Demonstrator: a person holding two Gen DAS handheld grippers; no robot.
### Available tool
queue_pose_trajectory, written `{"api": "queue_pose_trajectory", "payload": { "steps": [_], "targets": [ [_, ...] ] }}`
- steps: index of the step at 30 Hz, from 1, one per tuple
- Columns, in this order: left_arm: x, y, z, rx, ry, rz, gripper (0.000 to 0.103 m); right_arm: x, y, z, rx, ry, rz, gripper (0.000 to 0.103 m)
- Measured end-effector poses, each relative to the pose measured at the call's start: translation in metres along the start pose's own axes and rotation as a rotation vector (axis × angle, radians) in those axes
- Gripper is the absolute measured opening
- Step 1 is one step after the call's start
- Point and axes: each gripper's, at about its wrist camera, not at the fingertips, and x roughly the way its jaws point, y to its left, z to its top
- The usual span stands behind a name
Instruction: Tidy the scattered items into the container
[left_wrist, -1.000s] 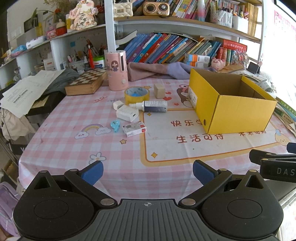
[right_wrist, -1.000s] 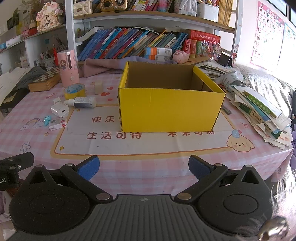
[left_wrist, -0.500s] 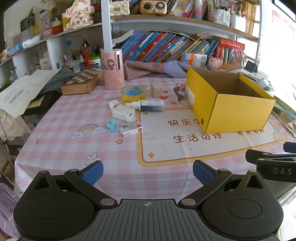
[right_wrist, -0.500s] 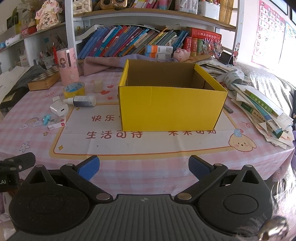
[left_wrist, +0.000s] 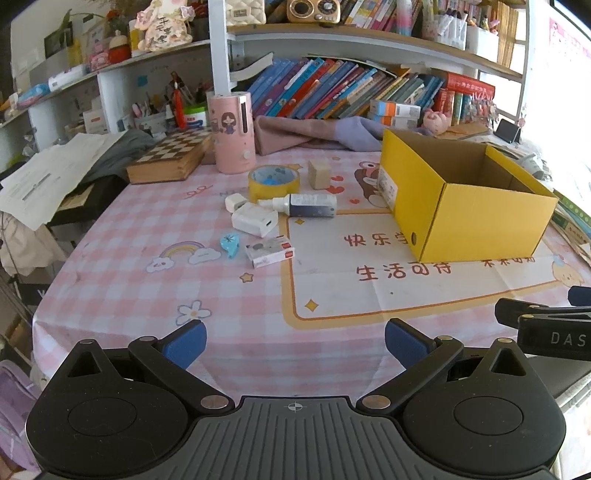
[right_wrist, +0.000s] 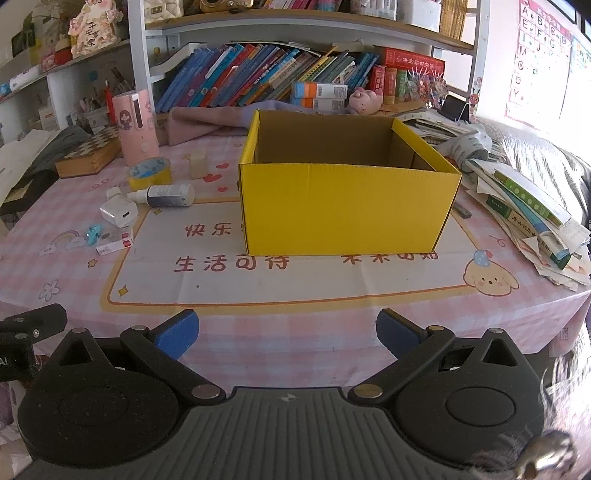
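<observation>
An open yellow cardboard box (left_wrist: 480, 221) (right_wrist: 343, 210) stands on the pink checked tablecloth, and nothing shows inside it. Left of it lie a yellow tape roll (left_wrist: 273, 182) (right_wrist: 149, 173), a wooden block (left_wrist: 319, 174) (right_wrist: 197, 164), a white-capped bottle (left_wrist: 306, 205) (right_wrist: 166, 195), a white charger (left_wrist: 255, 221) (right_wrist: 119, 214), a small white cube (left_wrist: 235, 202), a blue clip (left_wrist: 229, 245) (right_wrist: 93, 233) and a small red-edged box (left_wrist: 269, 253) (right_wrist: 114, 245). My left gripper (left_wrist: 295, 341) and right gripper (right_wrist: 287, 332) both hover open at the table's near edge, holding nothing.
A pink cylinder (left_wrist: 232, 133), a chessboard box (left_wrist: 171, 157) and a mauve cloth (left_wrist: 314, 133) sit at the back before shelves of books. A heap of papers and books (right_wrist: 524, 206) lies right of the box. The printed mat (left_wrist: 388, 280) lies in front.
Both grippers have drawn back and risen slightly, so the table items look a little farther away. Nothing on the table has moved; both grippers stay open.
</observation>
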Motion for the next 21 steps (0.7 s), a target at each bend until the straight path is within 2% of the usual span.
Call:
{"api": "queue_pose_trajectory", "payload": {
  "steps": [21],
  "targets": [
    [0.0031, 0.003, 0.0016, 0.014, 0.008, -0.028, 0.103, 0.0001, 0.0067, 0.0027, -0.017, -0.004, 0.004, 0.103]
  ]
}}
